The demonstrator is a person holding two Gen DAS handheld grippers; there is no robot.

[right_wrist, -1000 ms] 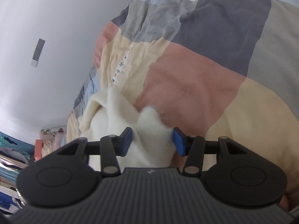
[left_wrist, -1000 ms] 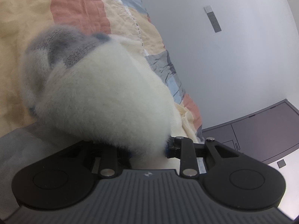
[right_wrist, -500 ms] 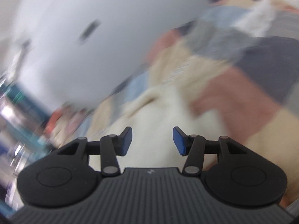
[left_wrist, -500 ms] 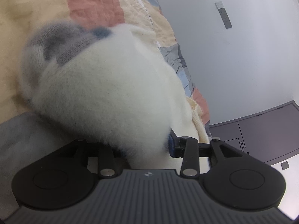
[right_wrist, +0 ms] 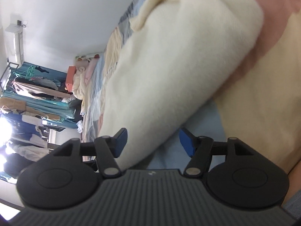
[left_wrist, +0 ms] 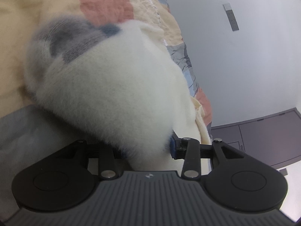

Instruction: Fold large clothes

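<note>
A fluffy white sweater (left_wrist: 116,86) with a grey knit part (left_wrist: 69,37) lies on the patchwork bed cover (left_wrist: 105,1). In the left wrist view it bulges between the fingers of my left gripper (left_wrist: 148,146), which is shut on it; the left finger is hidden by the fluff. In the right wrist view the sweater (right_wrist: 178,56) runs as a thick roll from the top right down between the blue pads (right_wrist: 120,141) of my right gripper (right_wrist: 152,143). The jaws stand wide apart and the cloth lies loosely between them.
The bed cover (right_wrist: 263,98) has peach, salmon, grey and blue patches. A white wall (left_wrist: 235,66) and a dark cabinet (left_wrist: 263,135) stand beyond the bed on one side. A crowded clothes rack and stacked bedding (right_wrist: 37,90) stand at the far end.
My right gripper has swung and rolled sharply, so the sweater now lies across its view and the clothes rack shows. My left gripper has kept its hold and shifted slightly.
</note>
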